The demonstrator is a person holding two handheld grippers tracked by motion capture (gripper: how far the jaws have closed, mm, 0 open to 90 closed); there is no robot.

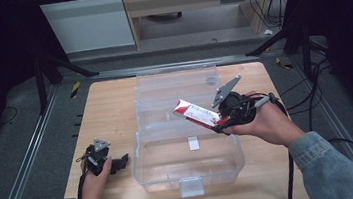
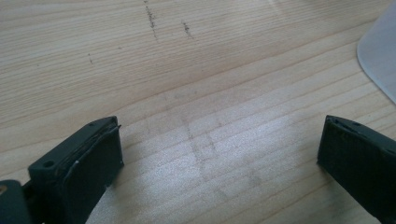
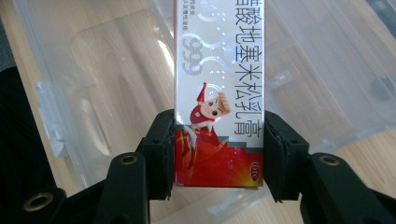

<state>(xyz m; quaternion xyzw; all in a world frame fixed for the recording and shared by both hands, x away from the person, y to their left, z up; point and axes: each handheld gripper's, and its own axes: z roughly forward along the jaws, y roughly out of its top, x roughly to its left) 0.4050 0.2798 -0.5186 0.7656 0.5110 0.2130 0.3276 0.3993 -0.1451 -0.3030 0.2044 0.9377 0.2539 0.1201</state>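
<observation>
A long red and white carton (image 1: 197,114) with a cartoon figure and Chinese print (image 3: 218,88) hangs in the air over the clear plastic box (image 1: 188,171). My right gripper (image 1: 221,123) is shut on its red end, both black jaws pressed against its sides (image 3: 218,156). The box stands in the middle of the wooden table with its clear lid (image 1: 175,87) folded back behind it. My left gripper (image 1: 120,162) rests on the table just left of the box, open, with bare wood between its jaws (image 2: 219,158).
A small white label (image 1: 193,143) lies on the box floor, and a latch tab (image 1: 191,186) sticks out at the box's front. The box's rounded corner (image 2: 379,56) shows at the right of the left gripper view. Cables (image 1: 310,99) trail off the table's right side.
</observation>
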